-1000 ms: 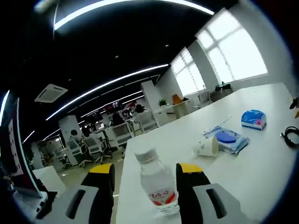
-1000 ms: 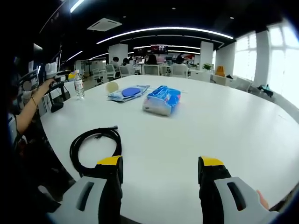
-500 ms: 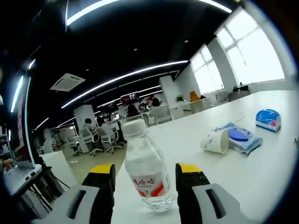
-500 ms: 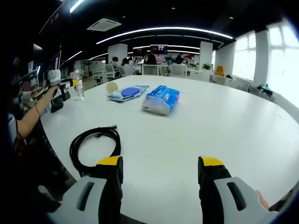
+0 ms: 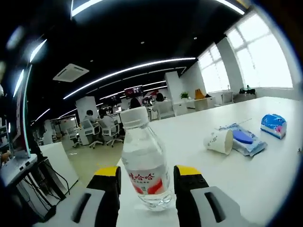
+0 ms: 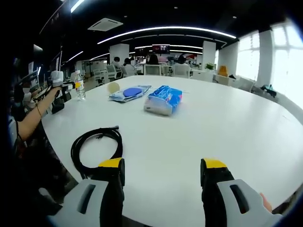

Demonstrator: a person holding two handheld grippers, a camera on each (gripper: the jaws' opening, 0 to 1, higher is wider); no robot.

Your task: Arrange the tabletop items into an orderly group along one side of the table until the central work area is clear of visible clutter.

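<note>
A clear water bottle (image 5: 144,163) with a white cap and red label stands upright near the table's edge, between my left gripper's (image 5: 147,172) yellow-tipped jaws. The jaws sit close on both sides with thin gaps, still open. Beyond lie a tipped paper cup (image 5: 218,142), a wipes pack with a blue lid (image 5: 244,139) and a blue tissue pack (image 5: 273,126). My right gripper (image 6: 163,171) is open over bare table, with a coiled black cable (image 6: 97,144) to its left. Farther off are the tissue pack (image 6: 163,100), wipes pack (image 6: 130,93), cup (image 6: 112,88) and bottle (image 6: 79,87).
The white table (image 6: 222,127) is wide and curves away at its edges. A person's arm (image 6: 28,118) reaches along its left side towards the bottle. Office desks, chairs and seated people fill the room behind, with windows on the right.
The left view has dropped lower and closer to the bottle, and its jaws have narrowed slightly around it. The right view and the things in it are unchanged.
</note>
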